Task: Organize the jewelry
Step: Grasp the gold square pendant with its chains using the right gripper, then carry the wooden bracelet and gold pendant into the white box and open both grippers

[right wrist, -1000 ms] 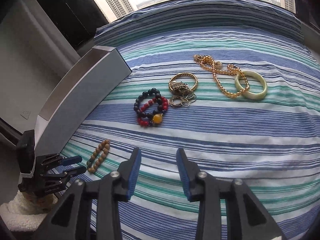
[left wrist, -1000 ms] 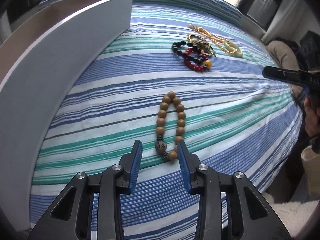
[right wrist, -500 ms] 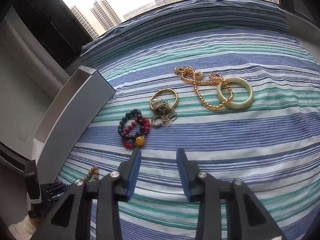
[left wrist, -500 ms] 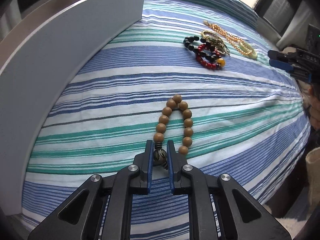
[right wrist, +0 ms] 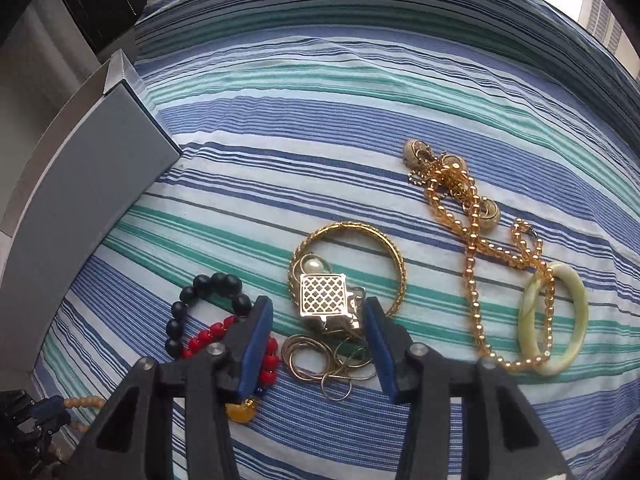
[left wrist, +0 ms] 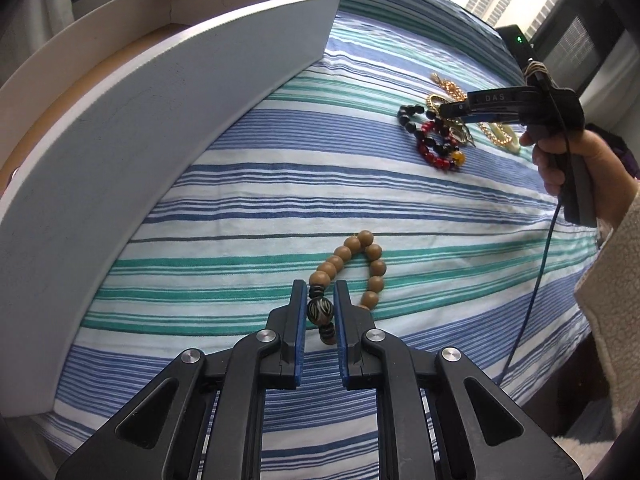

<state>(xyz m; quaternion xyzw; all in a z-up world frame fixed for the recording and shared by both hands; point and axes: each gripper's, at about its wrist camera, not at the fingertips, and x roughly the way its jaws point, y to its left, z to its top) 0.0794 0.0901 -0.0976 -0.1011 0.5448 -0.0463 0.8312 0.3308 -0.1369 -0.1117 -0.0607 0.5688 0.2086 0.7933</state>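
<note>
My left gripper (left wrist: 318,314) is clamped on the wooden bead bracelet (left wrist: 352,268) lying on the striped bedspread (left wrist: 280,184) beside the grey box (left wrist: 160,140); my right gripper (right wrist: 318,344), jaws opening, straddles the gold pendant (right wrist: 324,300).

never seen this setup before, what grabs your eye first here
The left gripper, shut on the wooden bead bracelet by its carved dark bead, low on the striped bedsheet. Across the sheet, the right gripper, jaws opening, hangs over a gold square pendant amid tangled chains, with a pale green bangle beside.
</note>
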